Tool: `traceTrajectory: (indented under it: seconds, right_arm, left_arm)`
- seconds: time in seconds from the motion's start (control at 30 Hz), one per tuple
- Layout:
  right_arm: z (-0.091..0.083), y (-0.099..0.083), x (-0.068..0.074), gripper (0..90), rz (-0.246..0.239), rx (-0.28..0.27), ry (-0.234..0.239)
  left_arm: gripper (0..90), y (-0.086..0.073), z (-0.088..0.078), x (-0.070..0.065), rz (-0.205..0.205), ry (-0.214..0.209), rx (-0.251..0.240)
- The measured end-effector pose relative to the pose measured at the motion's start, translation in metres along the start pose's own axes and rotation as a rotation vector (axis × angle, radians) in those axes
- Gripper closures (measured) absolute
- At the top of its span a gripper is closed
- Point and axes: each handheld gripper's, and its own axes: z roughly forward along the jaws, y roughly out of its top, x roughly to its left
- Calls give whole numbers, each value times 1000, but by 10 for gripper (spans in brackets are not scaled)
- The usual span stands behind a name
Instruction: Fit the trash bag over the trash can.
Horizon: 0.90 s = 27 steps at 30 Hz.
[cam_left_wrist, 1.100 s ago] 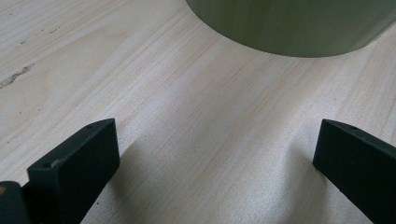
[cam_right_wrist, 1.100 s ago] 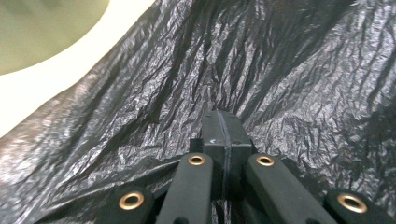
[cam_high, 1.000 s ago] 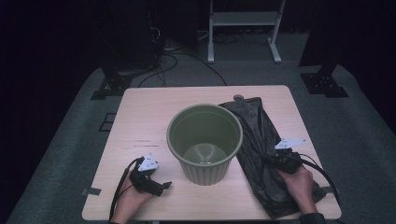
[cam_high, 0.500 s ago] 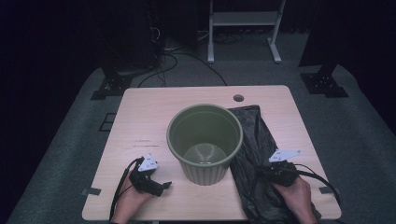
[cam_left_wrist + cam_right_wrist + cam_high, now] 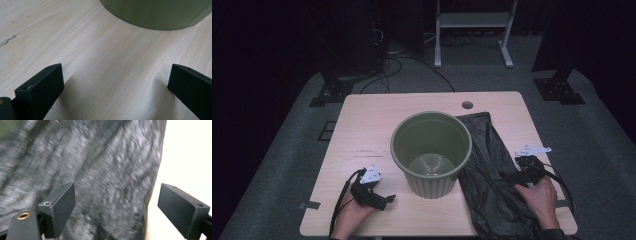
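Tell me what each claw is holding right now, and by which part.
Nothing is held. The right claw has just been opening, jaws apart over the black bag. The left claw stands open over bare table.

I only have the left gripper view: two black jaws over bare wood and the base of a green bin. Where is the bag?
Observer: The black bag lies flat on the table, right of the bin and touching it.
Operator: Is the right gripper holding it?
Observer: No. The right gripper has just been opening; its jaws stand apart above the bag.
Operator: Anything inside the bin?
Observer: No, the high view shows its bare bottom.
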Motion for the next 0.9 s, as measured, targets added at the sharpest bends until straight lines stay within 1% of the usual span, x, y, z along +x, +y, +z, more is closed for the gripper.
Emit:
traceTrajectory:
  seconds: [0.03, 0.1, 0.2, 0.33, 0.4, 0.5, 0.6, 0.7, 0.77, 0.9]
  right_arm:
    - [3, -3, -3, 130, 7, 9, 1]
    - [6, -6, -6, 130, 22, 19, 19]
    - [8, -7, -5, 130, 29, 20, 47]
    - [11, -4, 2, 129, 28, 12, 96]
    - [13, -3, 6, 128, 37, -1, 137]
    - [15, 2, 13, 127, 28, 3, 159]
    - [19, 7, 19, 127, 31, -13, 200]
    - [23, 13, 26, 127, 13, -13, 212]
    - [26, 15, 30, 127, 12, -23, 233]
    - [29, 22, 38, 127, 6, -37, 257]
  left_arm:
    - [0, 0, 0, 0, 0, 0, 0]
    - [0, 0, 0, 0, 0, 0, 0]
    - [0, 0, 0, 0, 0, 0, 0]
    - [0, 0, 0, 0, 1, 0, 0]
    - [0, 0, 0, 0, 0, 0, 0]
    - [0, 0, 0, 0, 1, -1, 0]
    - [0, 0, 0, 0, 1, -2, -1]
    - [0, 0, 0, 0, 2, -2, -1]
    - [0, 0, 0, 0, 2, -3, -1]
    - [0, 0, 0, 0, 4, -4, -1]
